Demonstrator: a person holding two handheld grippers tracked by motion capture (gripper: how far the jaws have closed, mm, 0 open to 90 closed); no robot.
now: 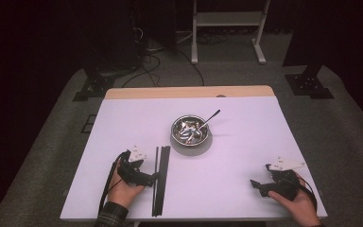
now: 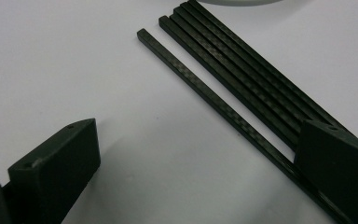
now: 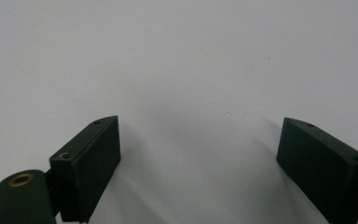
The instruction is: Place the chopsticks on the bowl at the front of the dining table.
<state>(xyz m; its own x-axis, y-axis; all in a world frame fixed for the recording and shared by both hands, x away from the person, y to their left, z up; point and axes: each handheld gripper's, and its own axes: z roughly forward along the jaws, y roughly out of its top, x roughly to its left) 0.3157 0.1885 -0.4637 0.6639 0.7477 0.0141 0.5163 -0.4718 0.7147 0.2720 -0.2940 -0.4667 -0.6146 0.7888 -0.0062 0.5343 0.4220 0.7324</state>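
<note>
Several black carbon-weave rods (image 1: pixel 160 182) lie side by side on the white table (image 1: pixel 236 156), running front to back at the left. In the left gripper view one rod (image 2: pixel 200 84) lies slightly apart from the bundle (image 2: pixel 247 70). My left gripper (image 1: pixel 154 177) is at the rods' left side, low over the table. It is open (image 2: pixel 200 135), and its right jaw sits over the rods while its left jaw is over bare table. My right gripper (image 1: pixel 256 185) rests near the front right edge, open (image 3: pixel 200 126) with nothing between its jaws.
A steel bowl (image 1: pixel 175 125) stands at the table's middle with a spoon (image 1: pixel 211 117) leaning out to the right. Its pale rim (image 2: pixel 242 1) shows just beyond the rod ends. Cables and frame legs lie on the floor behind the table.
</note>
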